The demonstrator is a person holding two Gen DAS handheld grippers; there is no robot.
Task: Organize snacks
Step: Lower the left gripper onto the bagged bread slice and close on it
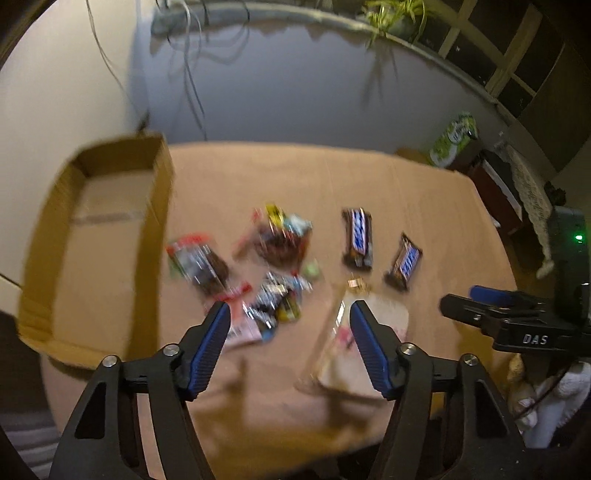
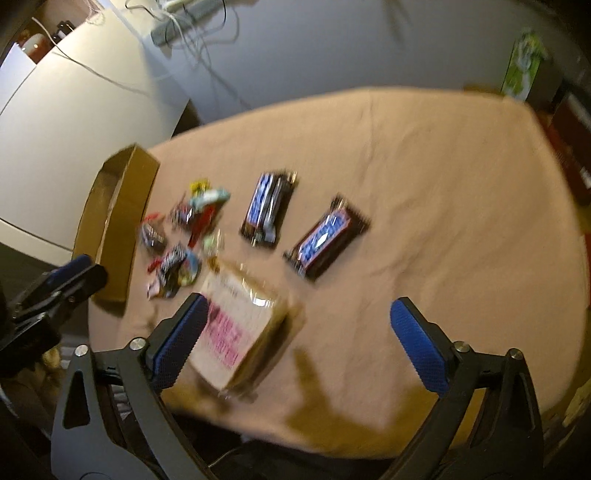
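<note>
A tan-clothed table (image 1: 280,173) carries the snacks. An open cardboard box (image 1: 107,258) sits at its left edge. Beside the box lie several small candy bags (image 1: 280,240), blurred. Two blue-and-brown chocolate bars (image 1: 357,238) (image 1: 404,262) rest right of them, also seen as bars (image 2: 267,206) (image 2: 325,236) in the right wrist view. A clear packet with pink print (image 2: 240,332) lies nearest. My left gripper (image 1: 290,308) hangs open above the candy bags and the packet's edge, holding nothing. My right gripper (image 2: 300,301) is open wide over the packet and bare cloth.
A green-and-white package (image 1: 454,138) stands past the table's far right corner. Cables hang down the grey wall (image 1: 192,74), with a plant (image 1: 395,14) above. A white cabinet (image 2: 74,110) stands behind the box (image 2: 118,221). Bare cloth (image 2: 443,184) fills the table's right half.
</note>
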